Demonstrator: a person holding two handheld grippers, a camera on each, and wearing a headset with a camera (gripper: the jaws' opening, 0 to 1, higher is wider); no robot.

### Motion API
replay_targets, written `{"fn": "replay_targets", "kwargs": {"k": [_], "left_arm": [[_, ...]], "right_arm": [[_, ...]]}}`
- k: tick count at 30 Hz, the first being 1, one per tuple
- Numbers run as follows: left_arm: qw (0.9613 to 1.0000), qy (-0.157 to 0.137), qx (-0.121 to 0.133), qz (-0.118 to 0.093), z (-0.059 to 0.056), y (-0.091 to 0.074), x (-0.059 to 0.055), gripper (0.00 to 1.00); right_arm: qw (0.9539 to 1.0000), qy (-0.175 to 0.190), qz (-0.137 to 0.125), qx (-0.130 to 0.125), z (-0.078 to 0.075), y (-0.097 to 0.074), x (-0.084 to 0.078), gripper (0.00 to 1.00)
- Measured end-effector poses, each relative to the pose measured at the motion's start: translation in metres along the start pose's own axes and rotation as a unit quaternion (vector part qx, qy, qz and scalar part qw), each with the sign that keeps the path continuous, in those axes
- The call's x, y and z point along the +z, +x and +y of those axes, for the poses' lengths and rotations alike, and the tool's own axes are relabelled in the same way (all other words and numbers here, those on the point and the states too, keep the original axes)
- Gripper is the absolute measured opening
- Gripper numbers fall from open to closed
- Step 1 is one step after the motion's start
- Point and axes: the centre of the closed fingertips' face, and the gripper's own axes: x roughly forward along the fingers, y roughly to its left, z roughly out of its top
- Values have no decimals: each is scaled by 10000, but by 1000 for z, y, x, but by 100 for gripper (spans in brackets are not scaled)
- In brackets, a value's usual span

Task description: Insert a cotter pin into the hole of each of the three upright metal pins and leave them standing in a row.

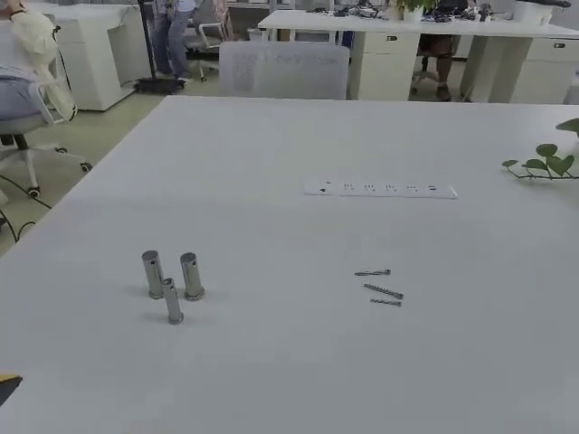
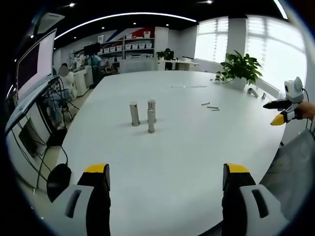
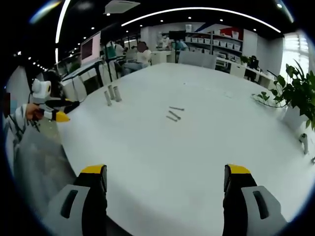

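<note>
Three upright metal pins (image 1: 172, 285) stand close together on the white table, left of centre; they appear again in the left gripper view (image 2: 144, 114) and, small, in the right gripper view (image 3: 112, 94). Three cotter pins (image 1: 380, 286) lie loose to their right, also visible as cotter pins (image 2: 210, 105) and cotter pins (image 3: 173, 114). My left gripper (image 2: 165, 194) is open over the table's near edge, well short of the pins. My right gripper (image 3: 165, 194) is open too, at the table's edge. Each gripper shows at the side of the other's view, as the right gripper (image 2: 283, 110) and the left gripper (image 3: 51, 110).
A white power strip (image 1: 380, 189) lies beyond the cotter pins. A potted plant (image 1: 547, 161) sits at the right edge of the table (image 1: 289, 362). Desks, chairs and people are beyond the far side.
</note>
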Motion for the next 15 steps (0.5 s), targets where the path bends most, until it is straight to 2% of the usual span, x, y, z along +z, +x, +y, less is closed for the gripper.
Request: {"fn": "replay_targets", "kwargs": {"k": [9,15], "left_arm": [[9996,185,51,-189,7,4,14,93],[9996,208,-21,-186,6,10,14,91]], "right_arm": [[10000,-87,26,-34,-1,-2,1,100],[10000,-54,52,-31,-1,-2,0,100]]}}
